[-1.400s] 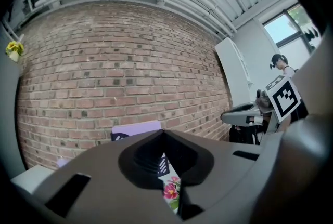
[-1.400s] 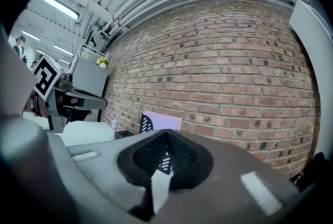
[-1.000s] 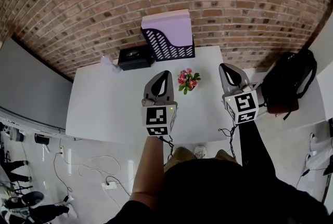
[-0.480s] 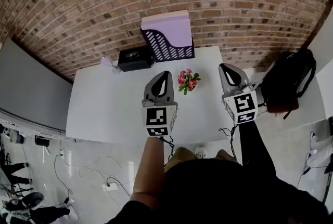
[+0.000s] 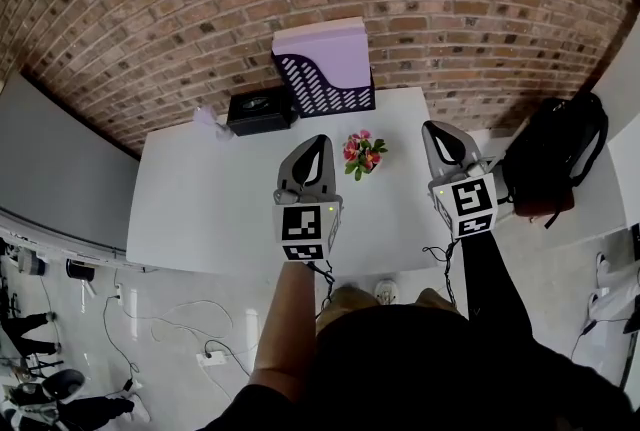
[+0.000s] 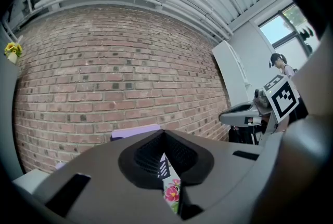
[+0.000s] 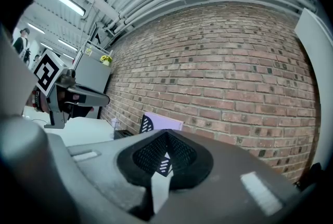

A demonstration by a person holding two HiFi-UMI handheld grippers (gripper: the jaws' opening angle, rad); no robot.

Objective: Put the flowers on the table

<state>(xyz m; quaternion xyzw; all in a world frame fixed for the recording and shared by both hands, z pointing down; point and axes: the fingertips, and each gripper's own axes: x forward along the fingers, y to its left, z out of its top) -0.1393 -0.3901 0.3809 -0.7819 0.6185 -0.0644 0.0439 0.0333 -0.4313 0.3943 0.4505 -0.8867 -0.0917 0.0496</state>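
Head view: the left hand-held gripper (image 5: pixel 312 149) and right hand-held gripper (image 5: pixel 441 135) hover over the white worktop (image 5: pixel 210 209), jaws closed together, gripping nothing. Between them the flowers (image 5: pixel 361 153) sit on the worktop, near a purple file rack (image 5: pixel 325 79).

The left gripper (image 5: pixel 315 151) and the right gripper (image 5: pixel 441 137) are held out in front of the body, side by side and well apart, both pointing forward. The left one's marker cube (image 5: pixel 305 224) sits at its rear, above a bare left forearm (image 5: pixel 285 329) that reaches straight ahead. The right one's cube (image 5: pixel 465 204) tops a black-sleeved right arm (image 5: pixel 490 289). In the left gripper view its jaws meet at the tips with nothing between them. The right gripper's jaws are likewise together and empty. Each gripper shows at the edge of the other's view.
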